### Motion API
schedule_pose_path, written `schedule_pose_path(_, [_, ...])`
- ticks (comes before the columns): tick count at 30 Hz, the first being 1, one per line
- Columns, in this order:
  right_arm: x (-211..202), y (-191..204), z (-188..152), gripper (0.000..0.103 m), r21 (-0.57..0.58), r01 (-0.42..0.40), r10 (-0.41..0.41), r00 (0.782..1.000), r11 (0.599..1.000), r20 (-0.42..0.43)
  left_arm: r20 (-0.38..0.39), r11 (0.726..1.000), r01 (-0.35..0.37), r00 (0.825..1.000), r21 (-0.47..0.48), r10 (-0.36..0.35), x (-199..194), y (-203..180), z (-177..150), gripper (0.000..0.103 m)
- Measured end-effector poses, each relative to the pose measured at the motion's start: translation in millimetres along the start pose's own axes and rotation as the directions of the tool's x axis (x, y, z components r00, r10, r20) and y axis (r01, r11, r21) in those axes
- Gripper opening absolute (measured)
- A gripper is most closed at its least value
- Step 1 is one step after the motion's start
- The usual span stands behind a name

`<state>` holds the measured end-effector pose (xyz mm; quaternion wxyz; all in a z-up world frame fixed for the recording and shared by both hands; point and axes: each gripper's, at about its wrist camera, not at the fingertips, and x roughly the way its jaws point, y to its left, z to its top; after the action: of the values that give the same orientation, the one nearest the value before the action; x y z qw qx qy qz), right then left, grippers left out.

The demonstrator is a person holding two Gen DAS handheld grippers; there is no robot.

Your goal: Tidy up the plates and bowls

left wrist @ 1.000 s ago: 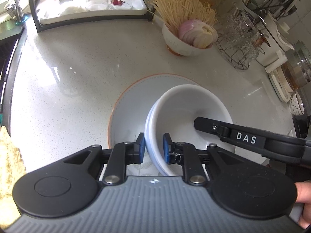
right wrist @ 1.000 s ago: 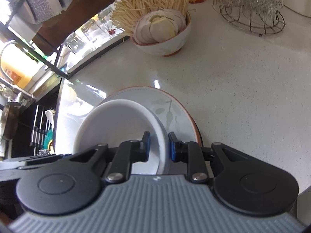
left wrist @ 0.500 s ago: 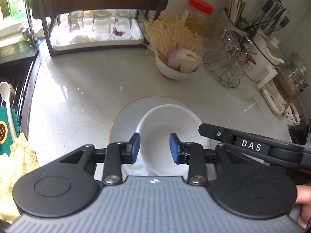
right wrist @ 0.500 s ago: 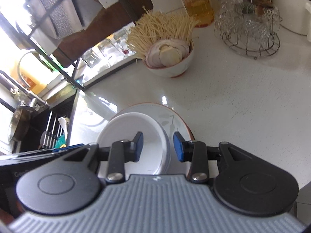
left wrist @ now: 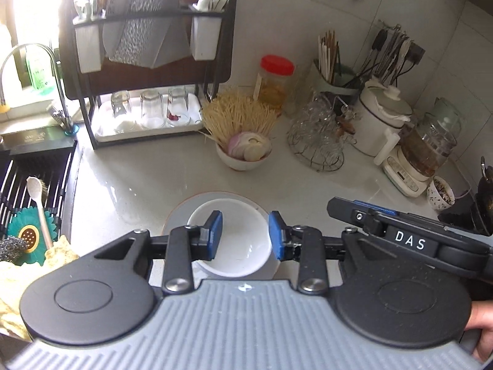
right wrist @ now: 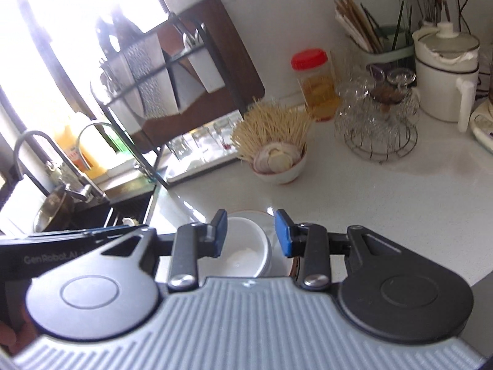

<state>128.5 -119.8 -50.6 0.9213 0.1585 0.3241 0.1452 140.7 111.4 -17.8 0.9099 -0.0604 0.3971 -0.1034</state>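
With the bowl (left wrist: 231, 240) nested on the plate (left wrist: 181, 215) at 6 o'clock on the surface (left wrist: 138, 182), both hand-held grippers — left (left wrist: 245, 236), right (right wrist: 251, 233) — hang apart and empty, so lift clear before seeking another dish.

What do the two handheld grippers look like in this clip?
Both look alike: the left gripper and right gripper have a ribbed grey body, two round black housings, black linkage arms with silver pivot screws, and blue pads on the fingertips. The right gripper's side reads DAS; the left's reads GenRobot.AI. No cables or sleeves show.
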Motion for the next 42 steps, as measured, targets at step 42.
schedule_pose_path(42, [-160, -14, -84, 0.039, -0.126, -0.036, 0.043, 0.998, 0.991, 0.05, 0.125, 0.993, -0.11, 0.985, -0.051, 0.115, -145, -92, -148, 0.039])
